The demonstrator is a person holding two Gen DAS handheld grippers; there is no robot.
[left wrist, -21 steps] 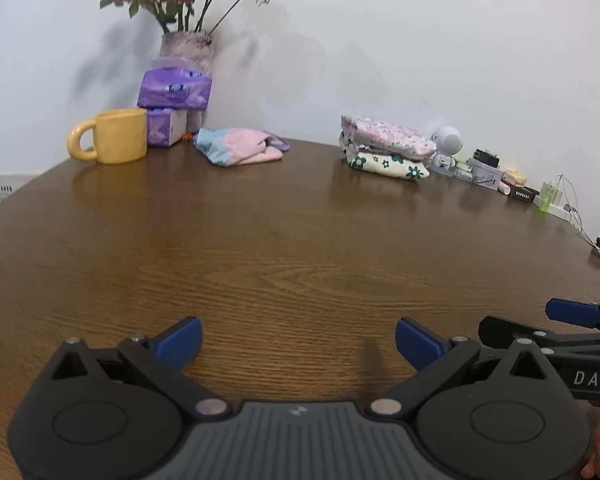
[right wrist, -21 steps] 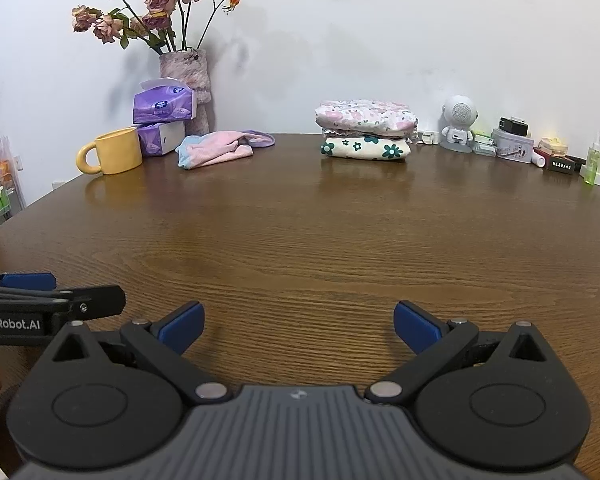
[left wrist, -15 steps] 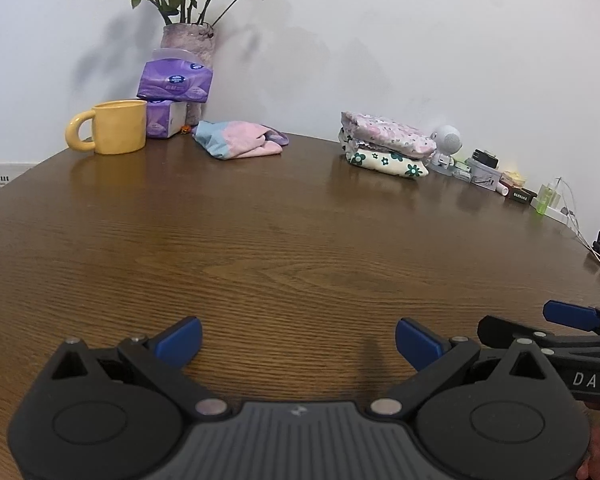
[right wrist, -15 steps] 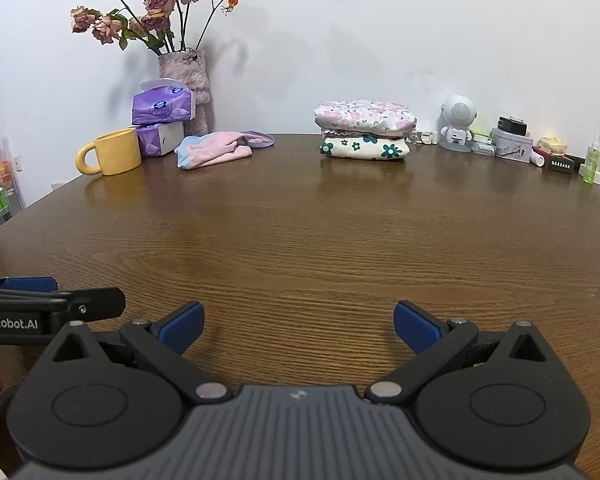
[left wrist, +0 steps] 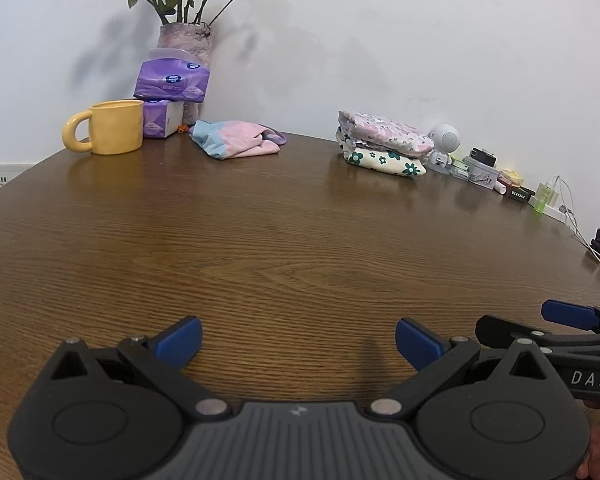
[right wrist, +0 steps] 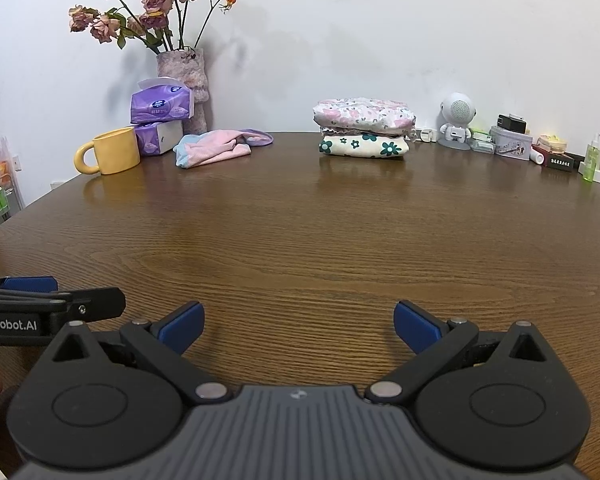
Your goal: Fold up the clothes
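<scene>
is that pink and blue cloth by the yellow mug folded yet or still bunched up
Still bunched up. The pink and blue cloth lies in a loose, rumpled heap beside the yellow mug, unlike the squared stack of folded floral clothes.

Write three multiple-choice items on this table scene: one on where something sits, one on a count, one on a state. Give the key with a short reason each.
1. Where does the yellow mug stand?
A. to the left of the purple tissue packs
B. on top of the folded stack
C. beside the white robot figure

2. How many folded garments make up the folded stack?
A. one
B. two
C. four

3. In what state are the left claw and the right claw?
A. both shut on cloth
B. left shut, right open
C. both open, holding nothing

Key:
1 A: the mug sits at the far left of the table, next to the tissue packs.
2 B: a pink floral piece lies on a cream one with green flowers.
3 C: each pair of blue fingers stands wide apart over bare wood.
</scene>
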